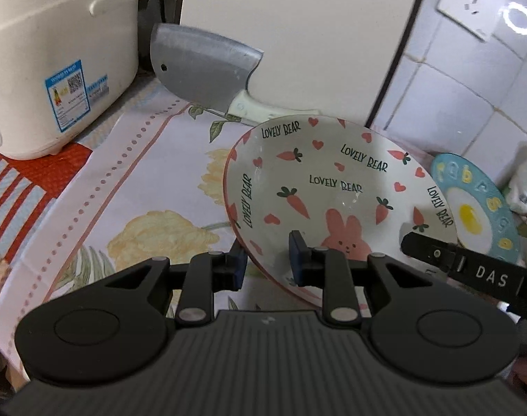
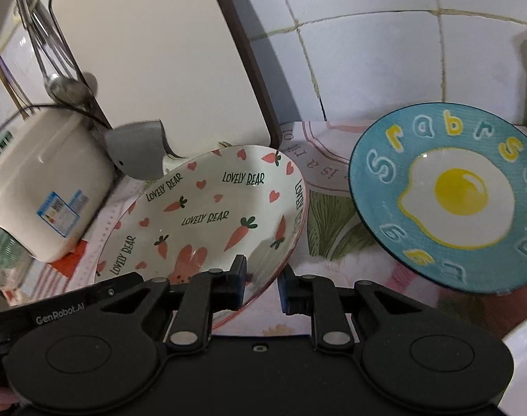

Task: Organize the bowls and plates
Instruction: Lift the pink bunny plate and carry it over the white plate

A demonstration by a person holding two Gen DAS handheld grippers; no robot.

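Cleaver point(image 1: 202, 69) is leaning just behind the rabbit bowl point(image 1: 333, 190). Left gripper point(image 1: 267, 263) and right gripper point(image 2: 260, 284), each part-open, are straddling the bowl's near rim; whether they are pinching it, I cannot tell. Tilted, it risks slipping toward the egg plate point(image 2: 450, 201) on the bowl's right.

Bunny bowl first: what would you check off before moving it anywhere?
1. Left gripper has the bunny bowl's rim between its fingers: ok.
2. Right gripper has another part of the rim between its fingers: ok.
3. Both grips firm: cannot tell; a gap shows beside the rim in each view.
4. Bowl level: not ok, it is tilted.
5. Knife clear of the bowl: cannot tell; its handle sits just behind the far rim.
6. Blue egg plate resting steady: cannot tell; its lower edge is hidden.
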